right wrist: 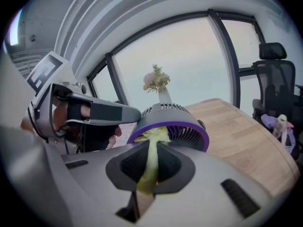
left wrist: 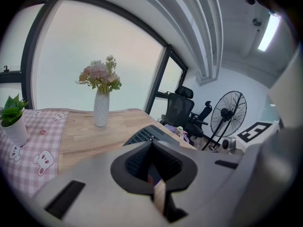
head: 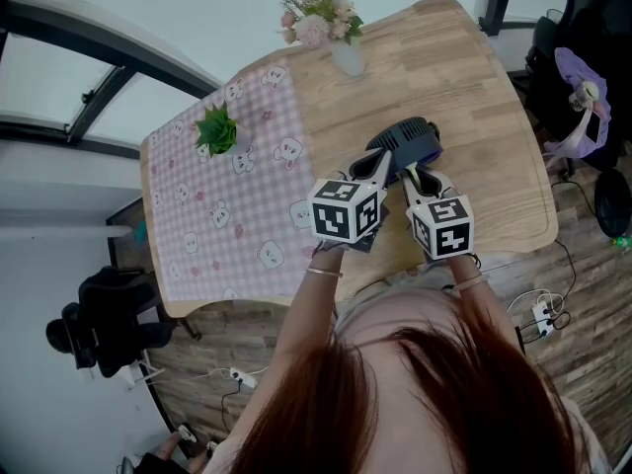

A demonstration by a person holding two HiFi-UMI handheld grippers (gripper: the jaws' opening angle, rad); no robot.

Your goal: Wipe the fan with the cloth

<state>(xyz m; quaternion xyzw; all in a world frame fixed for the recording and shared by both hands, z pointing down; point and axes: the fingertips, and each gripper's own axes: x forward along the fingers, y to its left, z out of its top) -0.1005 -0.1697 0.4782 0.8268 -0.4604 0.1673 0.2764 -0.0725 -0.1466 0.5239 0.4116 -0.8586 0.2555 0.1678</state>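
A small dark fan (head: 410,136) with a purple rim (right wrist: 182,126) lies on the wooden table (head: 494,136) just ahead of both grippers. My right gripper (head: 413,176) (right wrist: 152,143) is shut on a yellow-green cloth (right wrist: 151,160), and the cloth's end presses against the fan's front rim. My left gripper (head: 383,161) (left wrist: 151,143) is at the fan's near-left edge, its jaws closed with the dark grille (left wrist: 142,135) right at their tips. In the right gripper view the left gripper (right wrist: 118,113) lies along the fan's left side.
A vase of flowers (head: 331,28) (left wrist: 100,105) stands at the table's far edge. A small potted plant (head: 217,129) sits on the pink checked tablecloth (head: 227,205) to the left. Beyond the table's right side are an office chair (left wrist: 182,110) and a standing floor fan (left wrist: 227,112).
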